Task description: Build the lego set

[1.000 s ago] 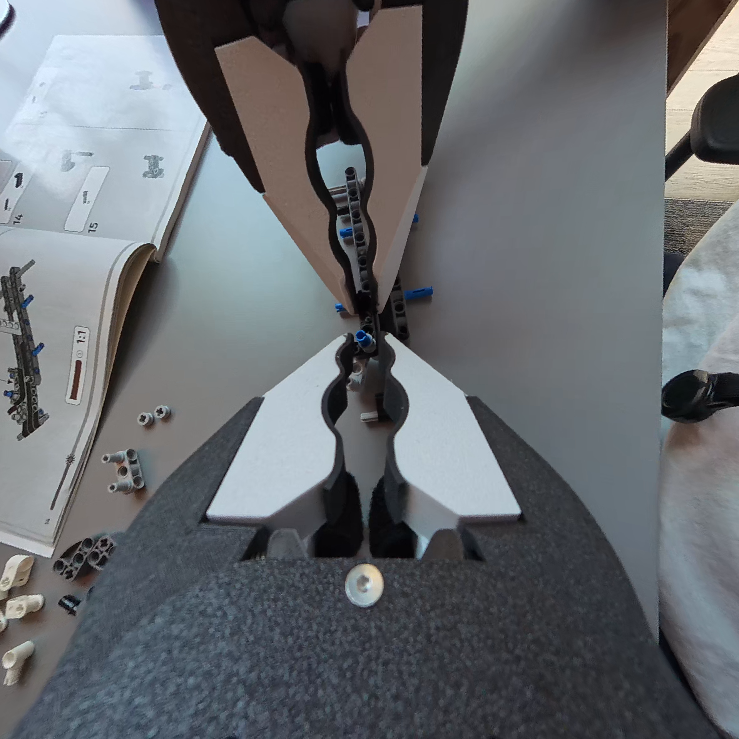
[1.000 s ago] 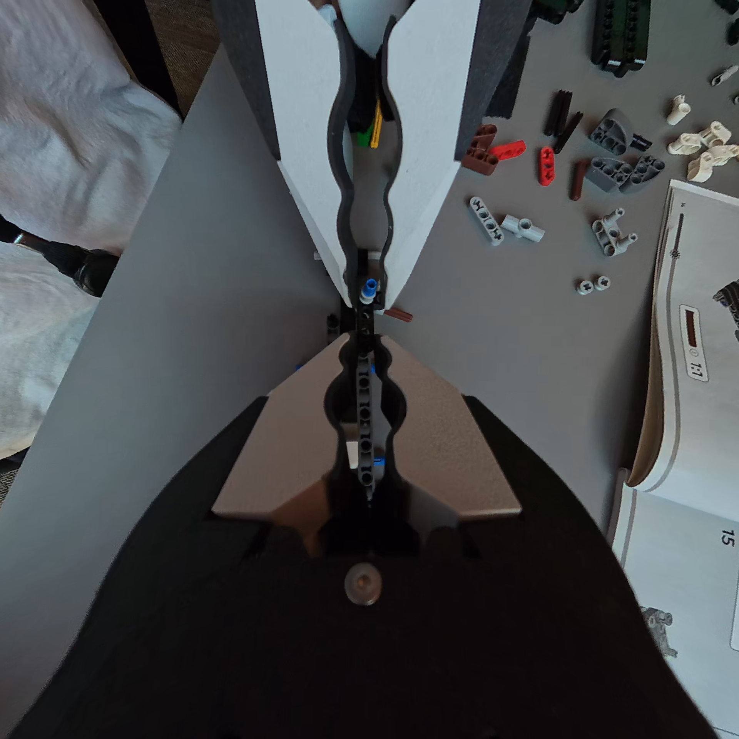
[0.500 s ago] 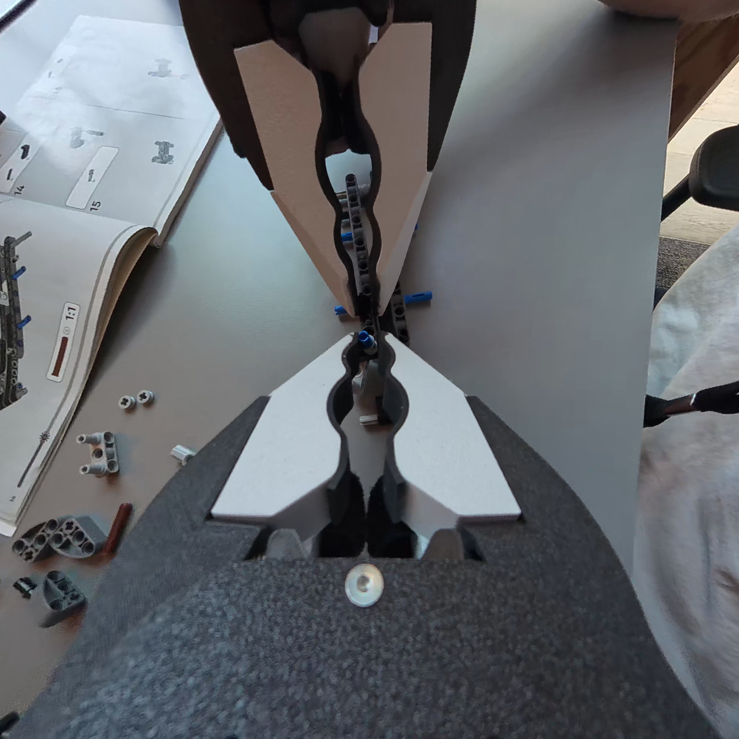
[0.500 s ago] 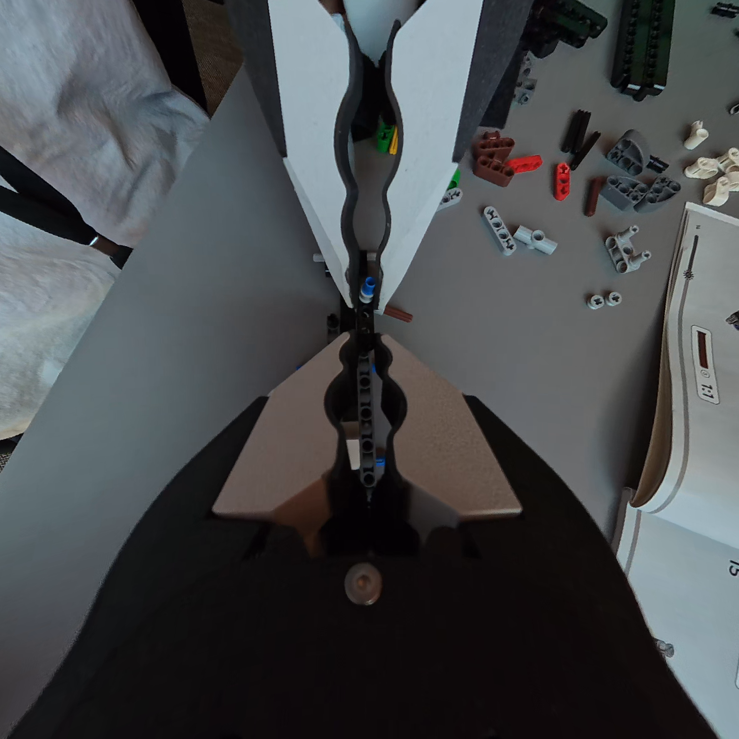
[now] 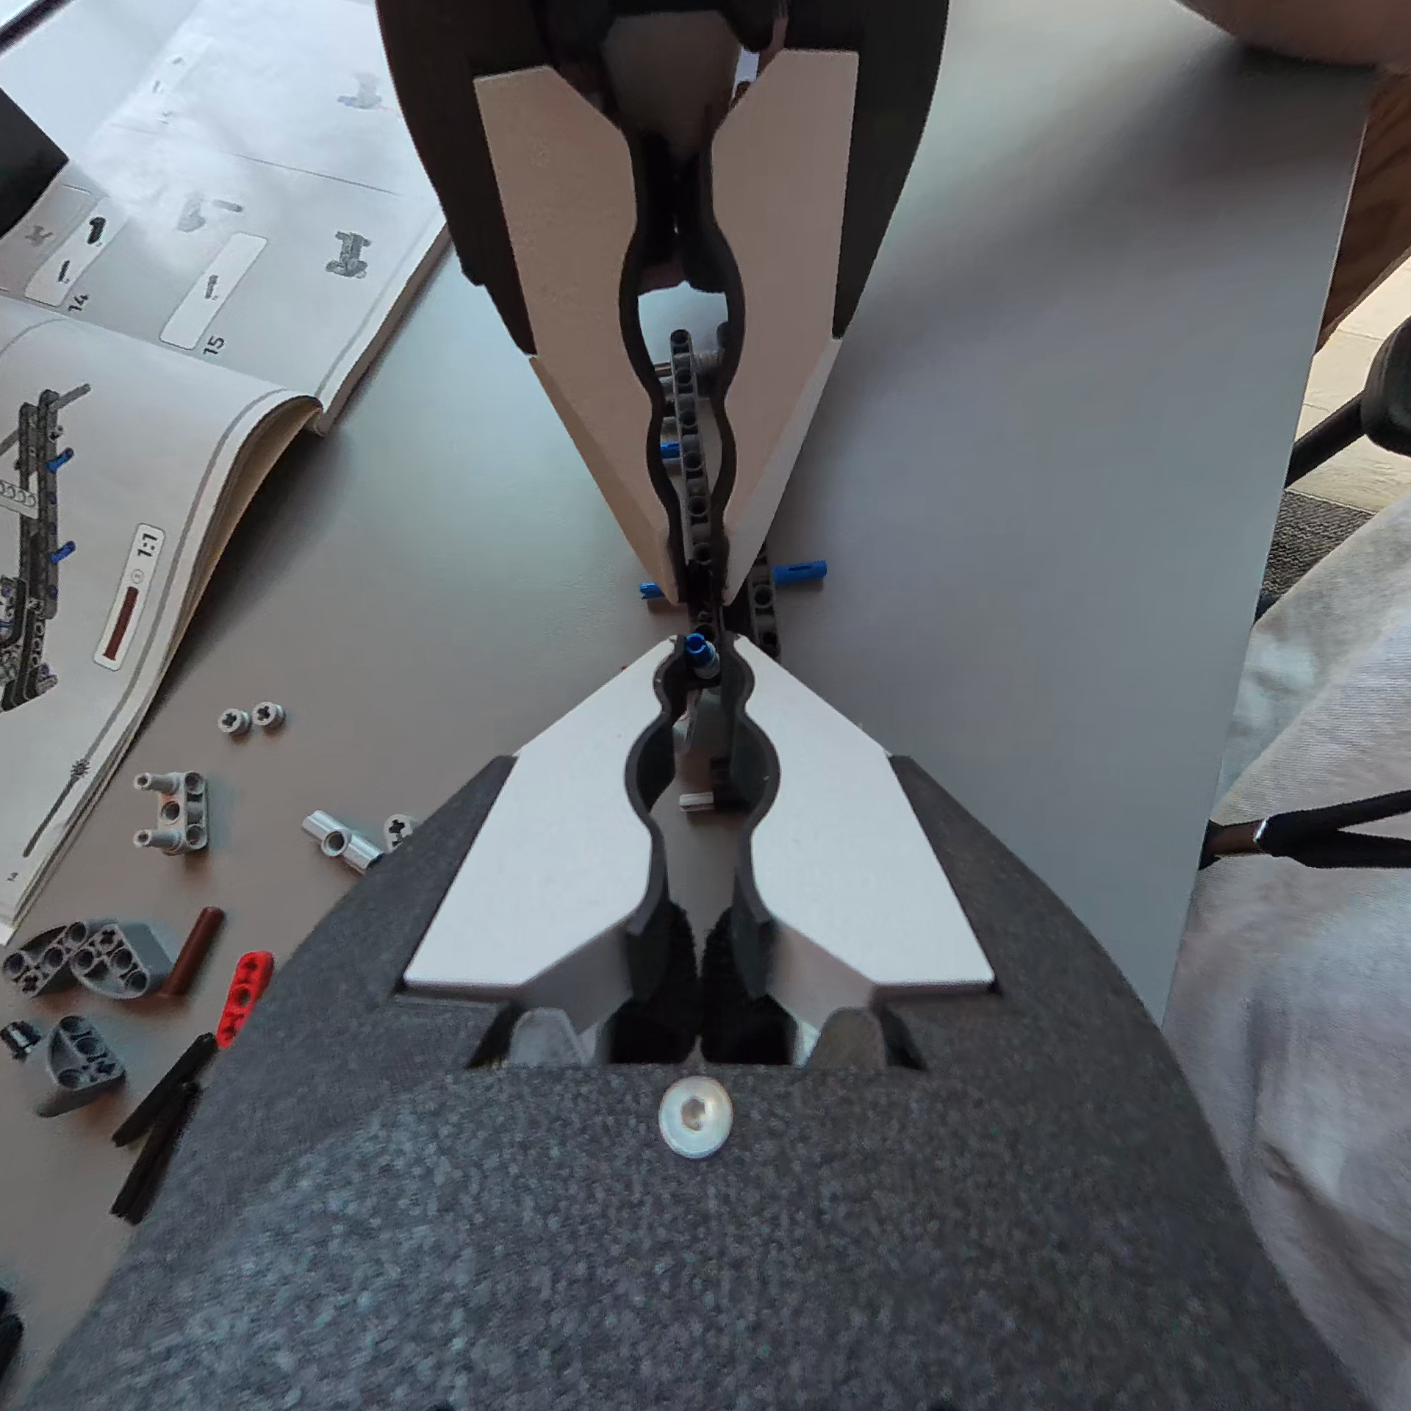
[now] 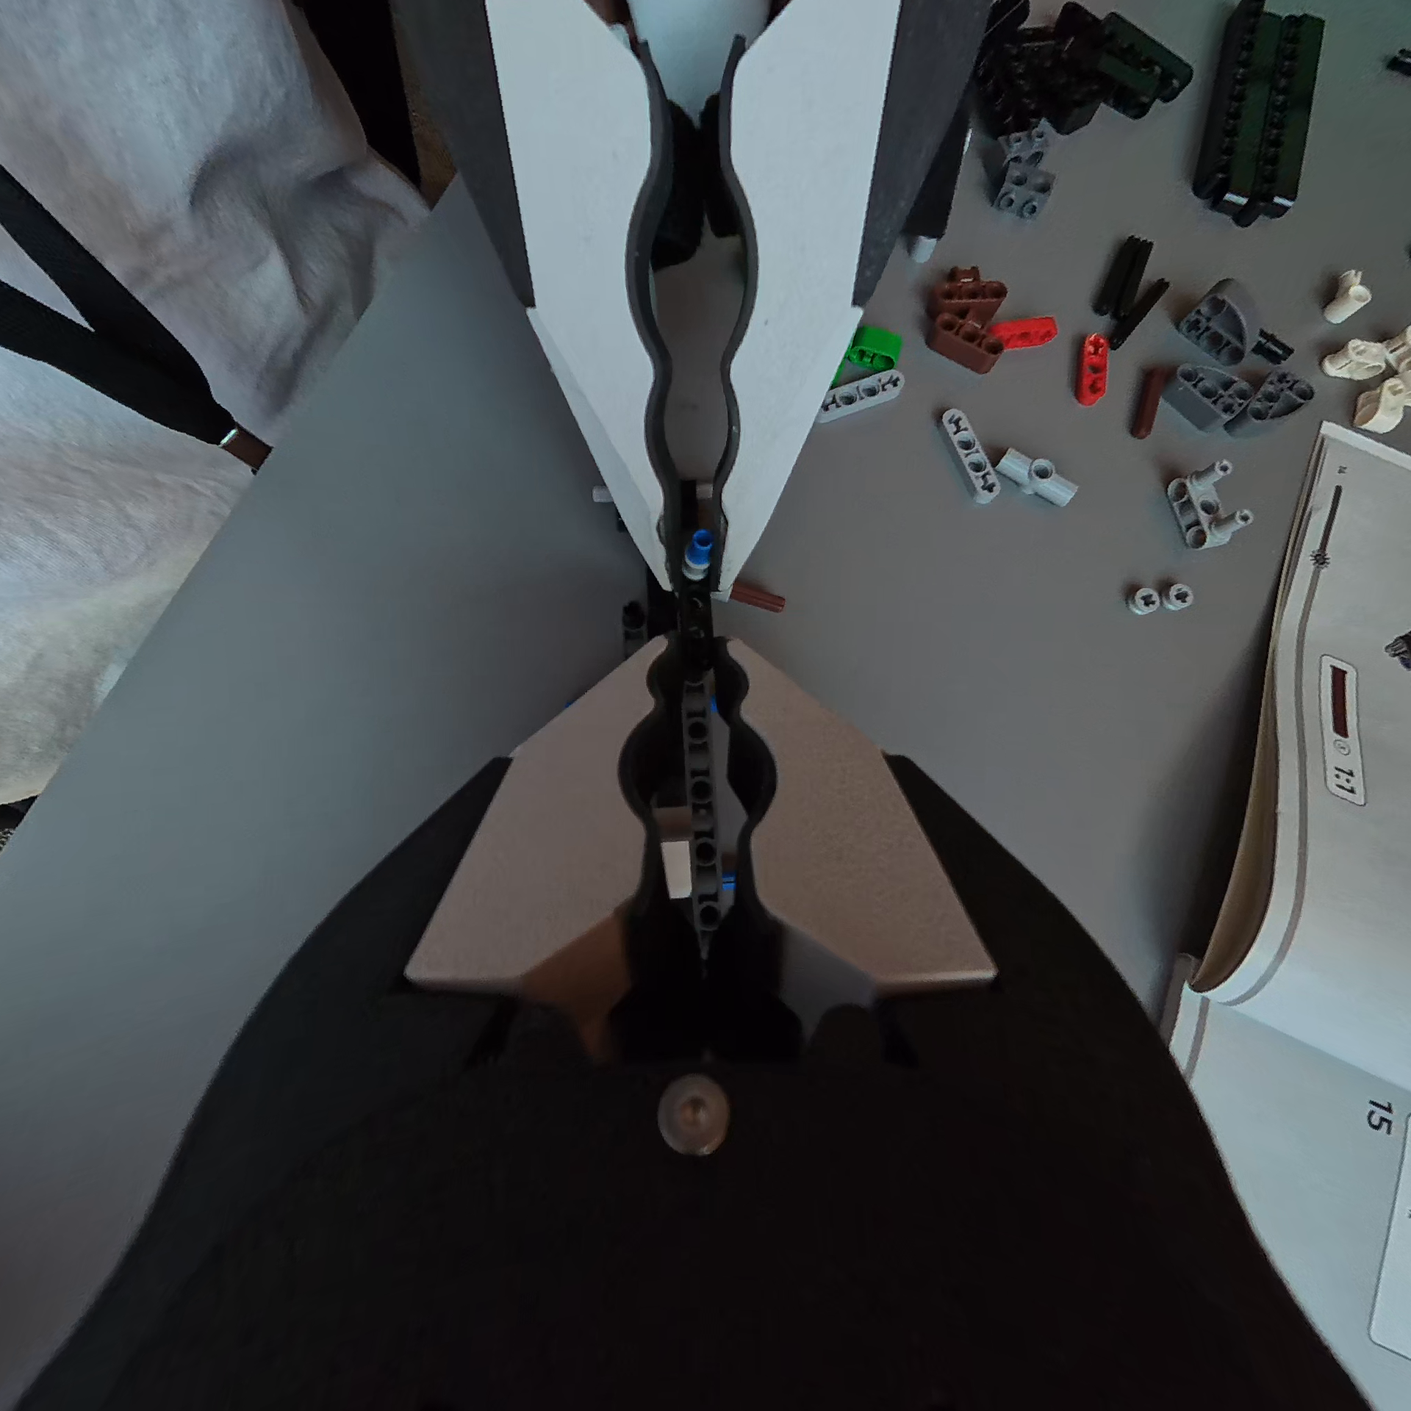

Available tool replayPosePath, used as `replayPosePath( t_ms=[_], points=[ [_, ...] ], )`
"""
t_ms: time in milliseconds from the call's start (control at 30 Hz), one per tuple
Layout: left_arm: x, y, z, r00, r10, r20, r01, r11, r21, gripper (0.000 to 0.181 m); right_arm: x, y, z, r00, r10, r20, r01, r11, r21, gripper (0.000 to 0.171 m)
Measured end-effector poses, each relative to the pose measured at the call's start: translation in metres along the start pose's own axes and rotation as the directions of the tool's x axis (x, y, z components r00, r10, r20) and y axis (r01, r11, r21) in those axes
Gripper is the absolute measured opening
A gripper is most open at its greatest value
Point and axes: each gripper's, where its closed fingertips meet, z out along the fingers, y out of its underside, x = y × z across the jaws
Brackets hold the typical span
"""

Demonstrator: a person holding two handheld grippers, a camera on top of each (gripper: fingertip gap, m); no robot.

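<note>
A long dark grey lego beam assembly (image 5: 691, 458) with blue pins is held over the grey table (image 5: 1031, 458). My left gripper (image 5: 702, 649) is shut on its near end, where a blue pin (image 5: 699, 650) sticks up. My right gripper (image 5: 702, 595) comes from the far side, tip to tip with the left, shut on the beam's length. In the right wrist view the beam (image 6: 702, 802) runs between my right gripper's (image 6: 696, 649) fingers. The left gripper (image 6: 696, 576) clamps the end by the blue pin (image 6: 699, 546).
An open instruction booklet (image 5: 153, 458) lies at the left; it also shows in the right wrist view (image 6: 1336, 763). Loose grey, red, brown, black, green and cream parts (image 6: 1107, 366) are scattered beside it. The table edge (image 5: 1252, 687) and a person's white clothing are at the right. My two grippers' fingertips are within a few centimetres of each other.
Both grippers stay shut tip to tip on the assembly. The pair has shifted over the table, so more loose parts now show in both views.
</note>
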Motion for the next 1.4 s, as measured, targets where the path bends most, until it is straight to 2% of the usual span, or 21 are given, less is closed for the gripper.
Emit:
replayPosePath(
  t_ms=[367, 700, 833, 933, 1267, 1400],
  points=[
    [0.0021, -0.0008, 0.0003, 0.997, -0.071, 0.038, 0.070, 0.997, 0.020, 0.005, 0.0000, 0.0004, -0.0001, 1.000, -0.008, -0.014, 0.007, 1.000, -0.007, 0.003],
    [0.0035, -0.0013, 0.0000, 0.984, -0.037, 0.176, 0.042, 0.999, -0.024, 0.005, -0.0019, 0.0002, 0.0000, 0.997, -0.071, -0.025, 0.071, 0.997, -0.010, 0.004],
    [0.0035, -0.0016, 0.0004, 0.981, -0.147, 0.129, 0.149, 0.989, -0.006, 0.004, -0.0021, 0.0007, -0.0001, 0.998, -0.062, -0.025, 0.062, 0.998, -0.008, 0.004],
    [0.0036, -0.0015, 0.0006, 0.981, -0.173, 0.092, 0.174, 0.985, -0.004, 0.004, -0.0018, 0.0008, 0.0000, 1.000, -0.030, -0.004, 0.030, 1.000, -0.002, 0.004],
    [0.0037, 0.0009, 0.0015, 0.983, -0.172, 0.059, 0.174, 0.984, -0.035, 0.004, -0.0019, 0.0004, 0.0012, 0.999, 0.018, 0.051, -0.018, 1.000, 0.013, 0.004],
    [0.0039, 0.0000, 0.0024, 0.986, -0.158, 0.048, 0.161, 0.985, -0.061, 0.004, -0.0004, 0.0003, -0.0019, 1.000, 0.013, 0.005, -0.013, 1.000, -0.019, 0.005]
  ],
)
